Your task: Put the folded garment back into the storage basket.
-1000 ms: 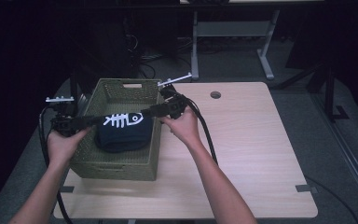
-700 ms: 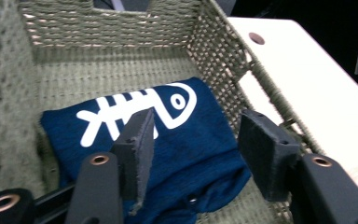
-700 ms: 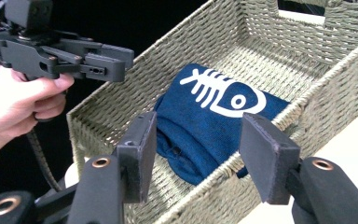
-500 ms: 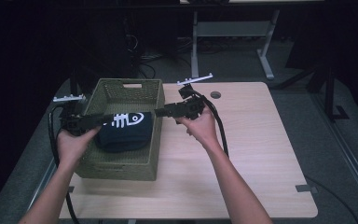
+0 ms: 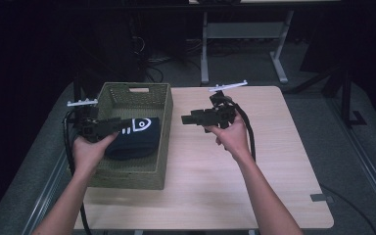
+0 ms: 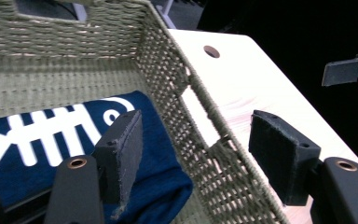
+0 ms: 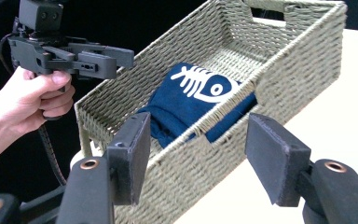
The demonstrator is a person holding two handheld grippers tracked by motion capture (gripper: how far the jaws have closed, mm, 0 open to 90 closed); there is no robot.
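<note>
A green woven basket (image 5: 162, 147) stands on the left half of the wooden table (image 5: 274, 161). Inside it lies a folded navy cloth (image 5: 137, 137) with a white fish-skeleton print. My left gripper (image 5: 123, 123) hovers open over the basket's left side, just above the cloth. In the left gripper view its pads (image 6: 125, 149) straddle the basket's right wall (image 6: 182, 88), with the cloth (image 6: 51, 144) below. My right gripper (image 5: 186, 119) is open and empty above the table, right of the basket. The right gripper view faces the basket (image 7: 303, 60), the cloth (image 7: 200, 98) and the left gripper (image 7: 116, 58).
A round cable hole (image 6: 209, 50) is set in the table's far edge. A grey metal stand (image 5: 205, 49) rises behind the table on a dark floor. Black cables trail from both grippers. The table's right half is bare wood.
Both grippers held the cloth stretched above the basket. The right one let go and drew back to the right, the left one opened too, and the cloth now lies in the basket.
</note>
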